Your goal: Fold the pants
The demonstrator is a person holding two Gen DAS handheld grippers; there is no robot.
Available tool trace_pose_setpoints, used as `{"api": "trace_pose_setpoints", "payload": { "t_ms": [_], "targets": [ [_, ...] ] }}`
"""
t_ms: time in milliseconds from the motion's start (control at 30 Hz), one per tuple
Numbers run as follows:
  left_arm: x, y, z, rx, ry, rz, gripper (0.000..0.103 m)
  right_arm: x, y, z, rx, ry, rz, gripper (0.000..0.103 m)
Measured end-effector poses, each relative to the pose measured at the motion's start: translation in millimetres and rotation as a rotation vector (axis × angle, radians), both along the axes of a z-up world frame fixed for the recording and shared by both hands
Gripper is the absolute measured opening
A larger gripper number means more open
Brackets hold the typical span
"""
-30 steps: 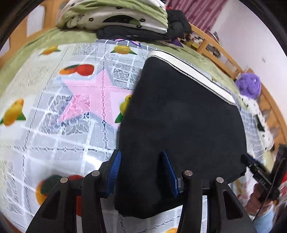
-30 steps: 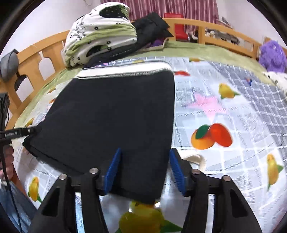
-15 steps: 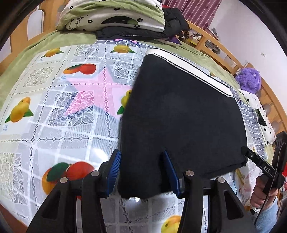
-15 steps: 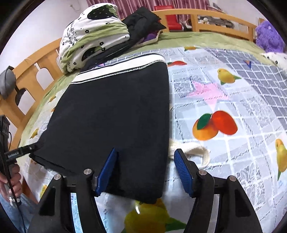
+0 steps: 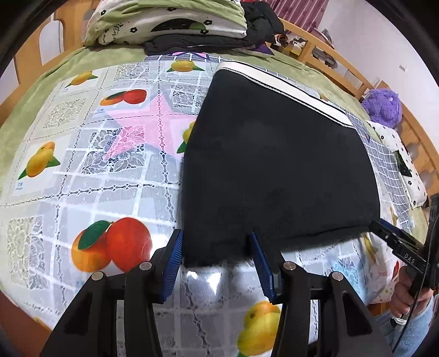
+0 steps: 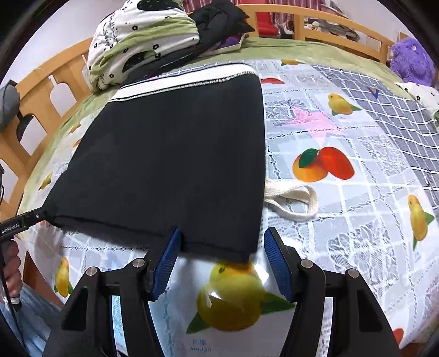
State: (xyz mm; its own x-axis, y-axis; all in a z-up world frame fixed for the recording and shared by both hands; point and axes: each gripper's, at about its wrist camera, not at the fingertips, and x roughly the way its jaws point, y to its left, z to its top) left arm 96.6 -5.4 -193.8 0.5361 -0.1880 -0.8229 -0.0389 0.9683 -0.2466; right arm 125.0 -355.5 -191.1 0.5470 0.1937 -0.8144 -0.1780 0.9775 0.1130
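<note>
The black pants [image 5: 274,170] lie folded flat on the fruit-print cloth [image 5: 96,170], white waistband [image 5: 285,90] at the far end. They also show in the right wrist view [image 6: 170,159]. My left gripper [image 5: 216,261] is open and empty, its blue pads either side of the near left corner of the pants, just off the edge. My right gripper [image 6: 222,261] is open and empty at the near right corner. A cream drawstring [image 6: 293,200] sticks out from under the pants on the right. Each gripper shows at the edge of the other's view.
A pile of bedding and dark clothes [image 5: 175,24] sits at the far end of the bed. A wooden bed rail [image 6: 41,90] runs around it. A purple plush toy [image 6: 411,60] and a spotted pillow [image 5: 397,159] lie at the right side.
Both grippers have drawn back toward me off the pants, from over the near hem to just at its edge. The pants lie still and the drawstring has come into view.
</note>
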Motion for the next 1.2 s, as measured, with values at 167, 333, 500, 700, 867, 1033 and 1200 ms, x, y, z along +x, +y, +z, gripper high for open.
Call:
{"api": "trace_pose_setpoints", "payload": {
  "t_ms": [167,333,500,700,867,1033,1200],
  "targets": [
    [-15,-10,18,0.079,-0.016,0.008,0.047,-21,1,24,-0.047,-0.069,-0.033,0.061],
    [-41,-16,56,0.084,-0.102,0.011,0.052,-39,3,62,-0.064,-0.143,-0.062,0.061],
    [-67,-23,94,0.097,-0.201,0.018,0.059,-63,-6,104,-0.029,-0.202,-0.108,0.066],
    [-96,-42,131,0.148,-0.313,0.002,0.076,-100,-15,132,0.021,-0.253,-0.145,0.081],
    [-110,-50,144,0.100,-0.331,-0.015,0.079,-119,-12,142,-0.019,-0.309,-0.184,0.093],
    [-111,-60,146,0.084,-0.327,-0.027,0.079,-120,-8,146,0.001,-0.291,-0.183,0.093],
    [-112,-65,145,0.111,-0.324,-0.019,0.079,-123,-2,148,-0.013,-0.284,-0.175,0.093]
  ]
}}
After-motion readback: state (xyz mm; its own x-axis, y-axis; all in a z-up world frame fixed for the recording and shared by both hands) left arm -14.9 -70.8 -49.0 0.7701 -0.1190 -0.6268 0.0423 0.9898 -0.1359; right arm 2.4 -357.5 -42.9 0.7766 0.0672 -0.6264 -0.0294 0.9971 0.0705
